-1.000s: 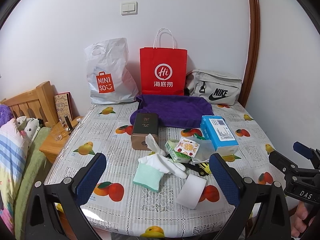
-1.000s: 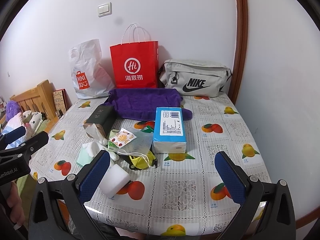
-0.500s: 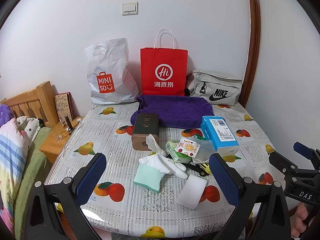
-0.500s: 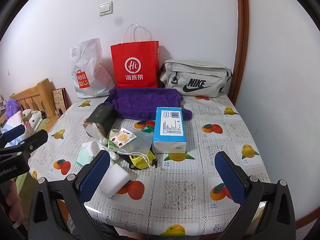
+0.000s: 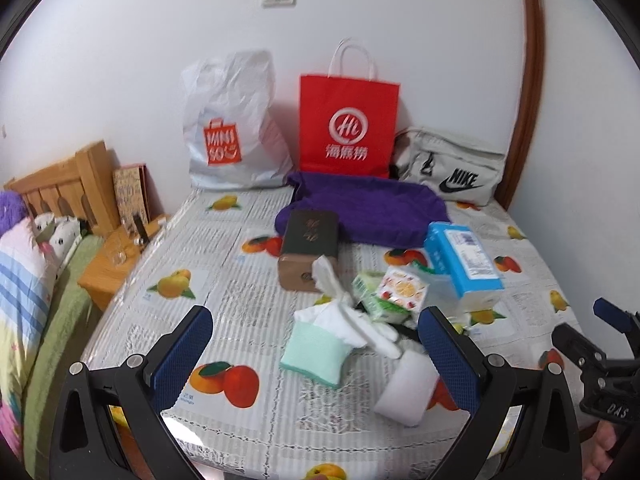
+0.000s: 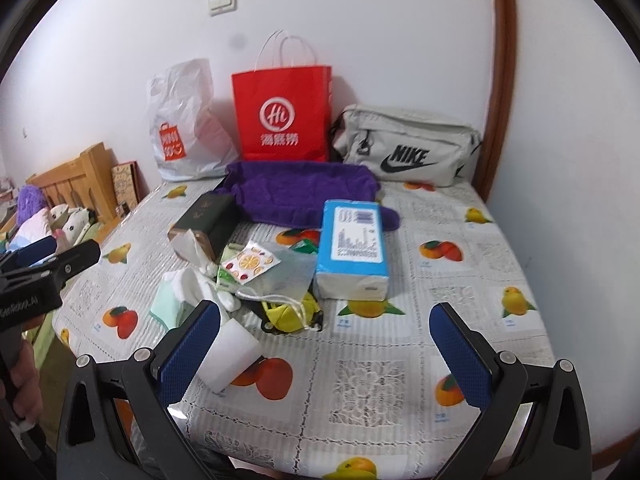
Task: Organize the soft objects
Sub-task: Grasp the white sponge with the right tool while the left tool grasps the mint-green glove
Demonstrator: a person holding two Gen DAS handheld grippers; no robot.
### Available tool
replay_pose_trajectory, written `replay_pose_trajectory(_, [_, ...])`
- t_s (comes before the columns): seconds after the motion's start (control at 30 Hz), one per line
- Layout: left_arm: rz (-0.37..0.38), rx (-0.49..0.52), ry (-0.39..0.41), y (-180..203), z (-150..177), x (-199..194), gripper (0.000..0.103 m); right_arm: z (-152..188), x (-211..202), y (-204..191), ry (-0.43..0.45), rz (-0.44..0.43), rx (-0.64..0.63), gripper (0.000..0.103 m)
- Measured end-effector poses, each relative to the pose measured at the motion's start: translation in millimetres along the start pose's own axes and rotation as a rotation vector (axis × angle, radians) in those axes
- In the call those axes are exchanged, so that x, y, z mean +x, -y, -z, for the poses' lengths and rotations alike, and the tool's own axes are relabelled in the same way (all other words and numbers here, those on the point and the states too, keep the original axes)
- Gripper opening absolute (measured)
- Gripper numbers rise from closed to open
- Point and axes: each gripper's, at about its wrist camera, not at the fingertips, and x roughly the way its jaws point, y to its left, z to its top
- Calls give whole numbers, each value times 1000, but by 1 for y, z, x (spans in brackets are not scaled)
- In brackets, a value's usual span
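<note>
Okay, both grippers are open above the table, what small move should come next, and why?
Probably lower the left gripper onto the mint-green cloth. Both it and the right gripper are open and hold nothing, and that cloth is the loose soft item lying between the left gripper's fingers in its view, with white gloves draped on its far edge.

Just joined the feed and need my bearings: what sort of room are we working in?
Most likely a bedroom in a home. A wooden bed headboard with a striped pillow stands left of the table with the fruit-print cloth, and shopping bags such as the red paper bag lean on the wall.
</note>
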Motion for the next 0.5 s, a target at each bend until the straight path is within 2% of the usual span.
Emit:
replay_pose_trajectory(0.17, [-20, -38, -61, -21, 9, 31, 103, 19, 33, -16, -28, -128, -83, 103])
replay_pose_trajectory(0.5, [-58, -82, -149, -42, 31, 73, 103, 59, 87, -50, -82, -298, -185, 103])
